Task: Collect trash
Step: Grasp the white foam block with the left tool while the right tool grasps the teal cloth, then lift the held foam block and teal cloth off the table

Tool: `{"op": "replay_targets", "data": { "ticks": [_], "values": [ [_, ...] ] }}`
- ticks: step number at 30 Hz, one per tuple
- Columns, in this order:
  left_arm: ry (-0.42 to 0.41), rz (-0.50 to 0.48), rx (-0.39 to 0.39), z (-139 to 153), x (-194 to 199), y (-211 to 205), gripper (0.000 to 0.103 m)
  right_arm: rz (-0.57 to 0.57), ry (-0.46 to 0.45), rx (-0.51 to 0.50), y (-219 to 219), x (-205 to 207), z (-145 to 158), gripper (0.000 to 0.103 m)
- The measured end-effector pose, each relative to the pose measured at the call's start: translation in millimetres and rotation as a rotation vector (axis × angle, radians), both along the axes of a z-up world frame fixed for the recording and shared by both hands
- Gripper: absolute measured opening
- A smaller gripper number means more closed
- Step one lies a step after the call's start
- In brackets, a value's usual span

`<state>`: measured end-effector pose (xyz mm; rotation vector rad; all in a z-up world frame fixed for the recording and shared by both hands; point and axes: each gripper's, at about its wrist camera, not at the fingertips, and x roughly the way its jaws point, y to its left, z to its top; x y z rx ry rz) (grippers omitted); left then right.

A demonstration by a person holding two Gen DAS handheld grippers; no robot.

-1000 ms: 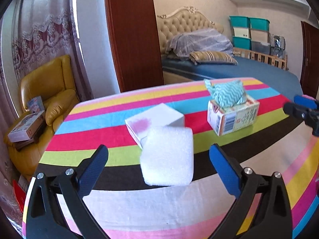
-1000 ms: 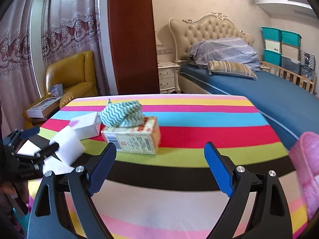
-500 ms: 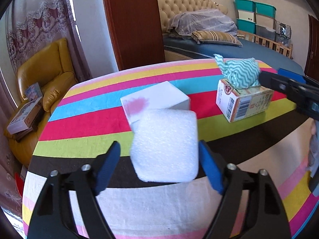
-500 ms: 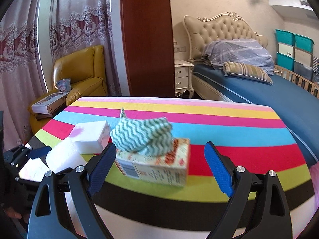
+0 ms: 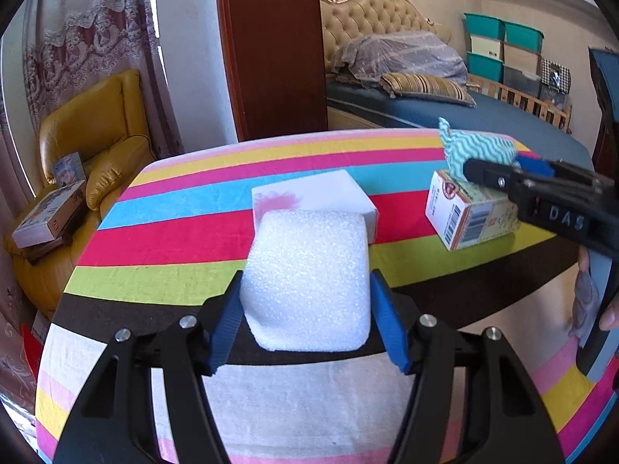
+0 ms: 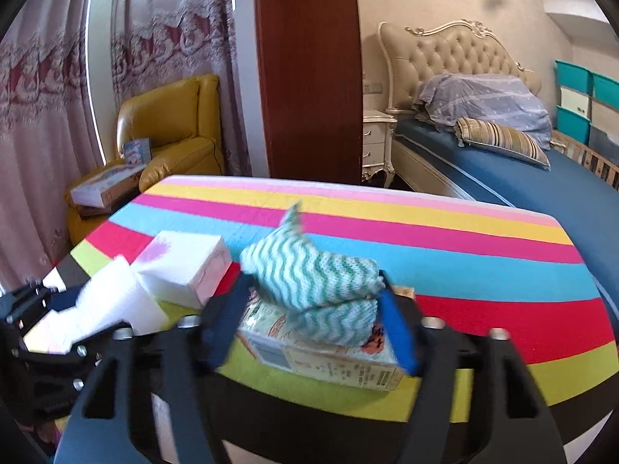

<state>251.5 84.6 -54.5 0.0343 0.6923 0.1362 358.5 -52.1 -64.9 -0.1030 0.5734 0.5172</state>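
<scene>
A white foam block (image 5: 305, 274) sits between the blue pads of my left gripper (image 5: 303, 324). Its jaws are closing and both pads touch the block's sides. Behind it lies a white box with a pink stain (image 5: 313, 197). To the right, a green-and-white wavy cloth (image 6: 309, 278) rests on a small printed carton (image 6: 329, 363). My right gripper (image 6: 309, 317) straddles the cloth with its jaws closing, and the pads meet the cloth's two ends. The left wrist view shows the same cloth (image 5: 479, 150) with the right gripper (image 5: 499, 162) reaching in from the right.
Everything stands on a table under a rainbow-striped cover (image 5: 193, 232). A yellow armchair (image 5: 96, 127) holding boxes is beyond the left edge. A dark wooden panel (image 5: 271, 50) and a bed (image 5: 503, 116) lie behind. A person's hand (image 5: 607, 309) shows at the right edge.
The left jaws came in from wide open onto the foam block. My right gripper moved up to the carton and narrowed its jaws around the cloth.
</scene>
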Motion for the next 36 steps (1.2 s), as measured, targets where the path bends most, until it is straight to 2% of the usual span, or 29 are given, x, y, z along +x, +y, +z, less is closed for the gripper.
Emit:
{"op": "replay_targets", "data": {
  "ticks": [2, 4, 6, 22, 36],
  "values": [
    [-0.009, 0.006, 0.001, 1.1, -1.4, 0.5, 0.061, 0.013, -0.003, 0.0, -0.5, -5.0, 0.7, 0.035],
    [-0.019, 0.009, 0.002, 2.1, -2.8, 0.1, 0.061, 0.023, -0.015, -0.009, -0.5, -13.4, 1.2, 0.026],
    [-0.028, 0.011, 0.001, 2.7, -3.8, -0.6, 0.061, 0.037, -0.023, -0.012, -1.5, -21.3, 2.1, 0.023],
    [-0.102, 0.028, 0.009, 7.4, -14.4, -1.1, 0.061, 0.018, -0.059, 0.033, -28.5, -90.6, 4.9, 0.022],
    [-0.145, 0.038, 0.015, 9.2, -23.6, -3.4, 0.061, -0.02, -0.107, 0.004, -29.8, -106.5, 7.2, 0.022]
  ]
}}
